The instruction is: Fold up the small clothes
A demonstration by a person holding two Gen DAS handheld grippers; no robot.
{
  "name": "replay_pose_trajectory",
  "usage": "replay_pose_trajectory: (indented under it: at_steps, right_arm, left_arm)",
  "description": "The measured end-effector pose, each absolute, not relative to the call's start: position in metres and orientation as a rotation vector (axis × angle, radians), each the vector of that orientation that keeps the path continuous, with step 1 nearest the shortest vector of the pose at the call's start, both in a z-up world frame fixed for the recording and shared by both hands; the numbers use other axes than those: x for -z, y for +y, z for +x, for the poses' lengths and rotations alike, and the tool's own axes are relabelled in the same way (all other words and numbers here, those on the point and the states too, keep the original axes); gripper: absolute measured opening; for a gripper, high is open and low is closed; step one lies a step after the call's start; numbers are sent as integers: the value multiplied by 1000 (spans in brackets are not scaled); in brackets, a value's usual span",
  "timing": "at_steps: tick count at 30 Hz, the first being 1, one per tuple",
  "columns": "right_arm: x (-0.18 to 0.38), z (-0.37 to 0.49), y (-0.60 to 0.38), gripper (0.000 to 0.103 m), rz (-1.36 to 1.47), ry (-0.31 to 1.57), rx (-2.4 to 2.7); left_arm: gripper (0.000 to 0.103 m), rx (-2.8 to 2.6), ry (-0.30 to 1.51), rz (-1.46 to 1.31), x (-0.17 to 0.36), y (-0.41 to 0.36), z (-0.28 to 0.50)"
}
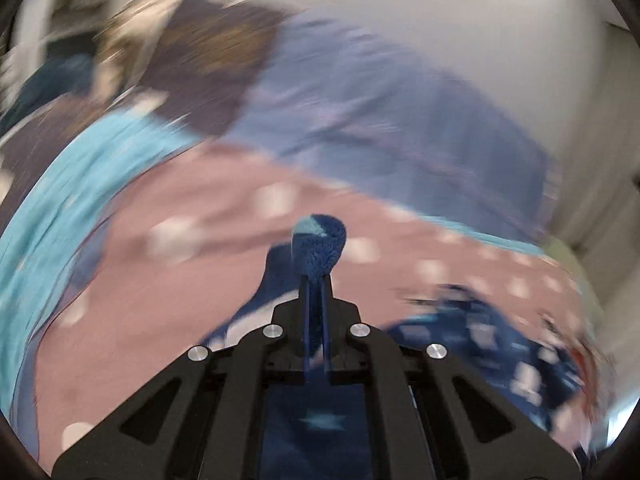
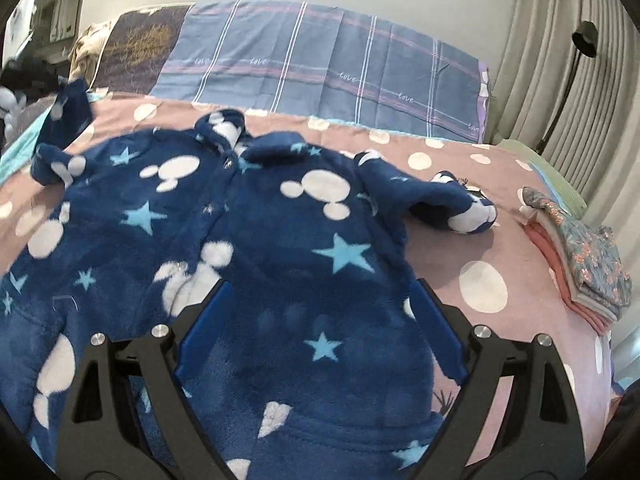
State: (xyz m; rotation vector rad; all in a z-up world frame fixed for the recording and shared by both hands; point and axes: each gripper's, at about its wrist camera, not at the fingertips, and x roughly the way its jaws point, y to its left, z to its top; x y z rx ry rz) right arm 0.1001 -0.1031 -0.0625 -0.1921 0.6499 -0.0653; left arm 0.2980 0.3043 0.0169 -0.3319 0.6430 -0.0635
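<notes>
A navy fleece baby suit [image 2: 256,236] with light-blue stars and white blobs lies spread on the pink dotted bedcover [image 2: 488,248], collar toward the pillows. My right gripper [image 2: 320,292] is open, its blue fingers [image 2: 202,332] standing either side of the suit's lower body, just above it. My left gripper [image 1: 316,276] is shut on a fold of the navy fleece [image 1: 318,244], which sticks out past the fingertips. The left wrist view is heavily motion-blurred. In the right wrist view, the suit's left sleeve [image 2: 68,120] is lifted at the far left.
A stack of folded small clothes [image 2: 580,264] sits at the bed's right edge. A blue plaid pillow [image 2: 320,68] and a dark patterned one [image 2: 140,48] lie at the head. Curtains [image 2: 560,60] and a black lamp stand [image 2: 568,68] are on the right.
</notes>
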Motion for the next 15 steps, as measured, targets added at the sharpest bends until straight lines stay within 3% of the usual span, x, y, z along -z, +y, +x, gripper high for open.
replay_pose_trajectory:
  at_steps: [4,7,8,10,15]
  right_arm:
    - [60,95,-117,91,-161,643,88]
    - [63,94,-132,91,-116,668,108]
    - [64,94,-138,91,-96,682,114]
    - [68,94,-151,91,-49,712,118]
    - [70,94,-173,91,21,751,90]
  left_arm:
    - [4,332,556,-221,-61,203,262]
    - [7,523,534,-137,-61,122,237]
    - [11,562,541,-110,-53,103,231]
    - [48,595,564,-34,-31,64,216]
    - [53,574,603,56,5,50,175]
